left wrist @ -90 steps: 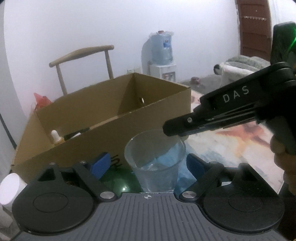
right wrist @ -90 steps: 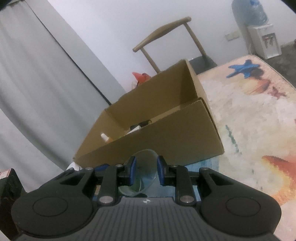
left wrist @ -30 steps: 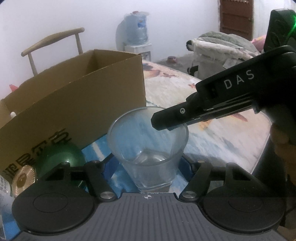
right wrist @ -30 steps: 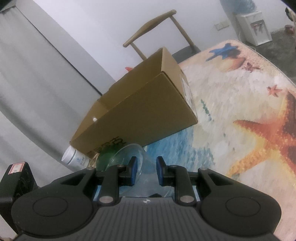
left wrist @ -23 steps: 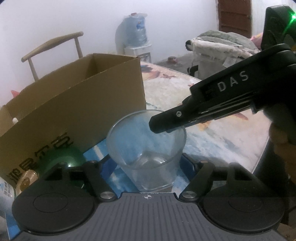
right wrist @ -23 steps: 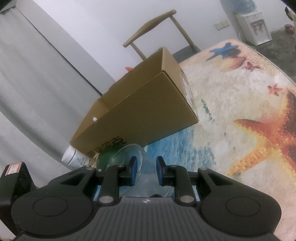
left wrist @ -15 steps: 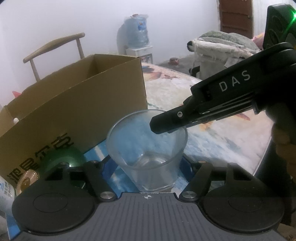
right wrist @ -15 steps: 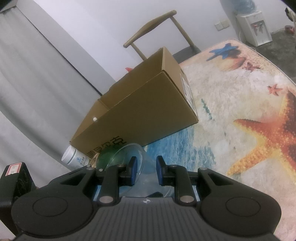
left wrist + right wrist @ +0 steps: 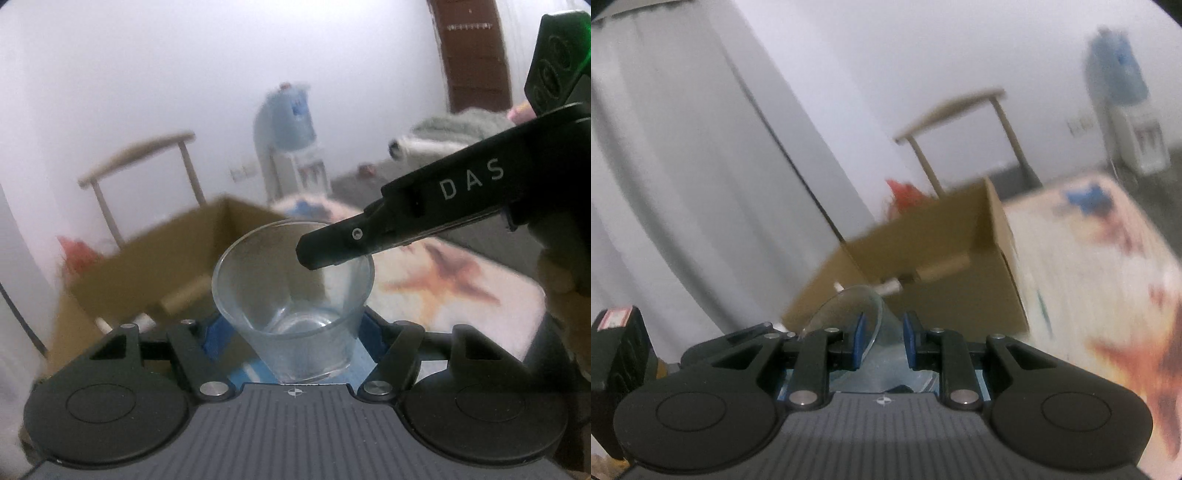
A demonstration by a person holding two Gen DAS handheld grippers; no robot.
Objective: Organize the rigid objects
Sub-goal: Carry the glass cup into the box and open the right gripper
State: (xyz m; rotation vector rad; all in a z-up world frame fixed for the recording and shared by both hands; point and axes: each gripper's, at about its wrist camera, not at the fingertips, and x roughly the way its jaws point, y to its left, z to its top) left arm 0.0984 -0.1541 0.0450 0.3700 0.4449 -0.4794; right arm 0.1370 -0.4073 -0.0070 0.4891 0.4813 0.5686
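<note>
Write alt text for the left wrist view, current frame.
A clear, empty drinking glass sits clamped between the left gripper's blue pads, while the black right gripper pinches its rim from the right. Behind, blurred, an open brown cardboard box stands on a starfish-print table cover.

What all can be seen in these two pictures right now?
glass: one, clear, held by both grippers in front of the box
box: one, brown cardboard, open, on the table, small items inside
table: one, starfish-print cover
chair: one, wooden, behind the box
water dispenser: one, white with blue bottle, by the wall
curtain: grey, left
left gripper: jaws around the glass
right gripper: jaws pinching the rim
hand: one, on the right gripper's handle
</note>
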